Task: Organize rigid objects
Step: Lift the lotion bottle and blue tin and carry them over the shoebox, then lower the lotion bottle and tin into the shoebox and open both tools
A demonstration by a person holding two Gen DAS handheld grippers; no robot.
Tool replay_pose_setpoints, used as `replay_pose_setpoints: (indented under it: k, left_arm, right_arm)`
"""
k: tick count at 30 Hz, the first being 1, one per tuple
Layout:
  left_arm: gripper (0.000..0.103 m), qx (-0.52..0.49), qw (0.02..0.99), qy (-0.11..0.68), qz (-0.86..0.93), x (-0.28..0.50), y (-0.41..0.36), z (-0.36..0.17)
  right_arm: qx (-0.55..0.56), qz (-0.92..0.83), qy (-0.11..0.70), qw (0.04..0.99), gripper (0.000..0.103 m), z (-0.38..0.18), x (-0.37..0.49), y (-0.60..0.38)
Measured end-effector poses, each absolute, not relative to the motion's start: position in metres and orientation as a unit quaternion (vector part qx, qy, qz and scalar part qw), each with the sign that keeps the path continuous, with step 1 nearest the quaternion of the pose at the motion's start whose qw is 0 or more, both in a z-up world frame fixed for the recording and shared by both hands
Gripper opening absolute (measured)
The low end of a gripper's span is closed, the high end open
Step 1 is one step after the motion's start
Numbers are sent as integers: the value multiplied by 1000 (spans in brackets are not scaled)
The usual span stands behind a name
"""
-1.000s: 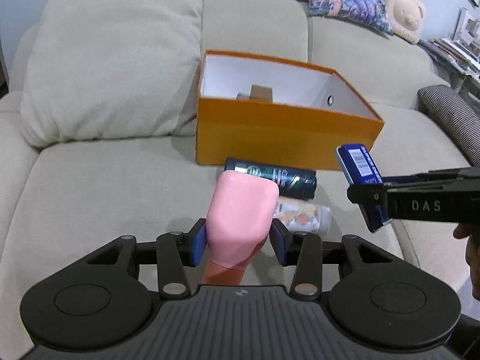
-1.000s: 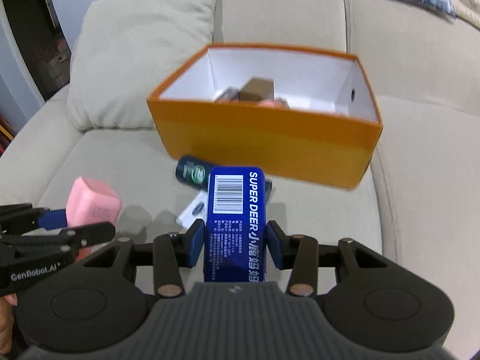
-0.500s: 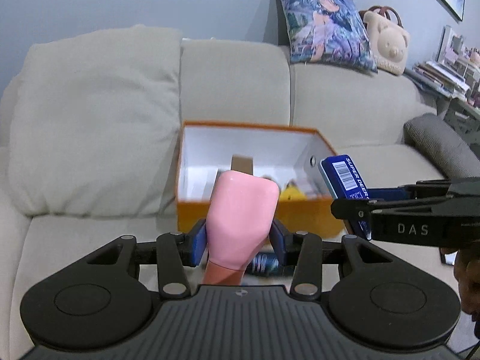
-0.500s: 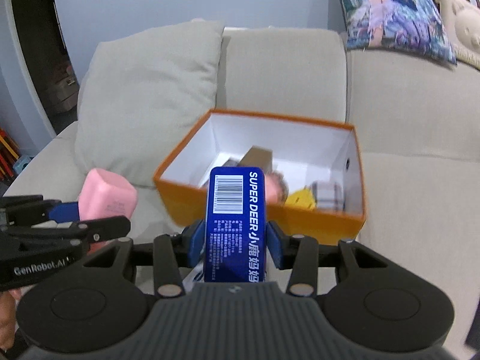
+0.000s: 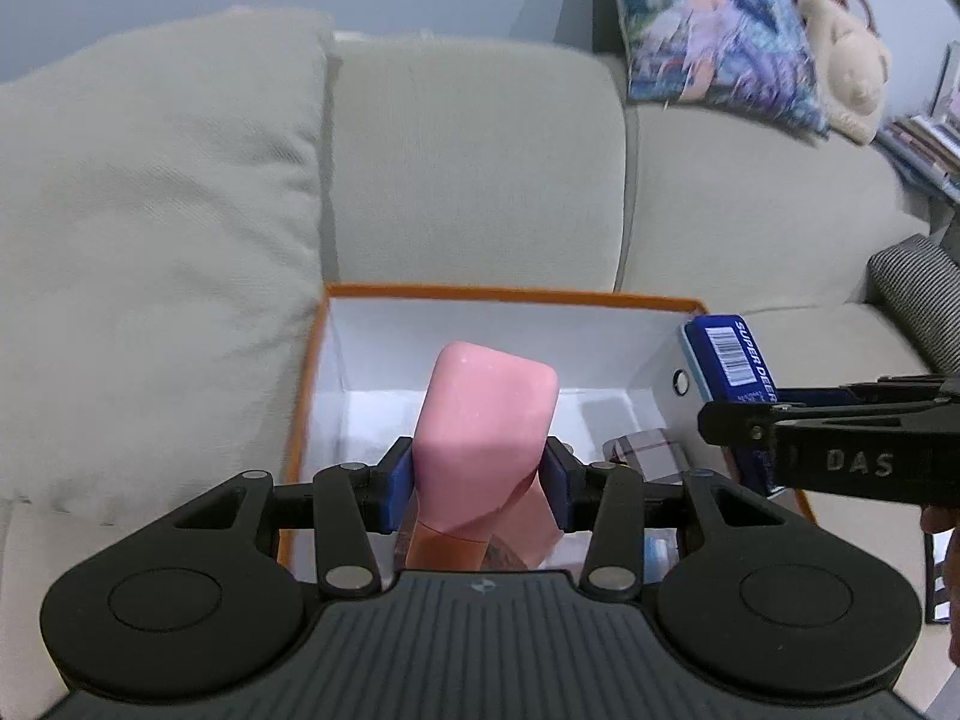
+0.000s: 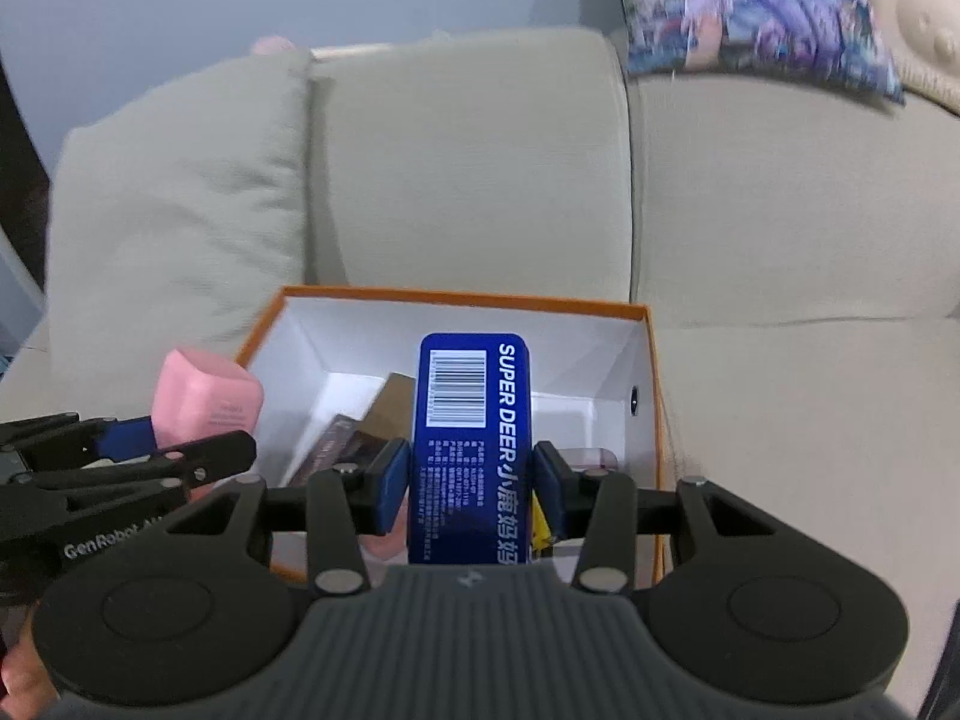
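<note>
My left gripper [image 5: 477, 483] is shut on a pink bottle [image 5: 486, 420] and holds it over the left part of the open orange box [image 5: 510, 293] on the sofa. My right gripper [image 6: 470, 489] is shut on a blue "SUPER DEER" box [image 6: 471, 420] and holds it over the box's middle; the orange box [image 6: 456, 298] also shows in the right wrist view. The pink bottle [image 6: 207, 402] and left gripper [image 6: 144, 456] appear at the left there. The blue box [image 5: 729, 369] and right gripper [image 5: 780, 420] appear at the right of the left wrist view.
Inside the orange box lie a brown carton [image 6: 384, 414], a clear case [image 5: 645, 453] and other small items. A large beige cushion [image 5: 150, 252] leans left of the box. A printed pillow [image 5: 708, 30], a bear bag [image 5: 852, 84] and a striped cushion [image 5: 918, 288] are at the right.
Both grippers have moved forward and up from the sofa seat to above the open orange box, each still holding its object. The cans on the seat have dropped out of view.
</note>
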State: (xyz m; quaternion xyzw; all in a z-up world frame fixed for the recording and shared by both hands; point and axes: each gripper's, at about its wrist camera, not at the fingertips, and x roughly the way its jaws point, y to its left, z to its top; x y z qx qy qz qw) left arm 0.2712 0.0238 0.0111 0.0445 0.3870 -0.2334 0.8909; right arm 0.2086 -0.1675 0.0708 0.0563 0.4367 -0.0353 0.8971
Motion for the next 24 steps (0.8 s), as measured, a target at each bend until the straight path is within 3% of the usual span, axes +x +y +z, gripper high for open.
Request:
replay_pose_setpoints:
  k: [10,24]
  left_arm:
    - [50,37,868,435,-238,295,4,-30]
    - [50,52,861,462,-206,311,-7,-54]
  right_arm:
    - [66,-58,473,877,46,11,238,-185]
    - [16,-55,494,867,46,-16,253,-176]
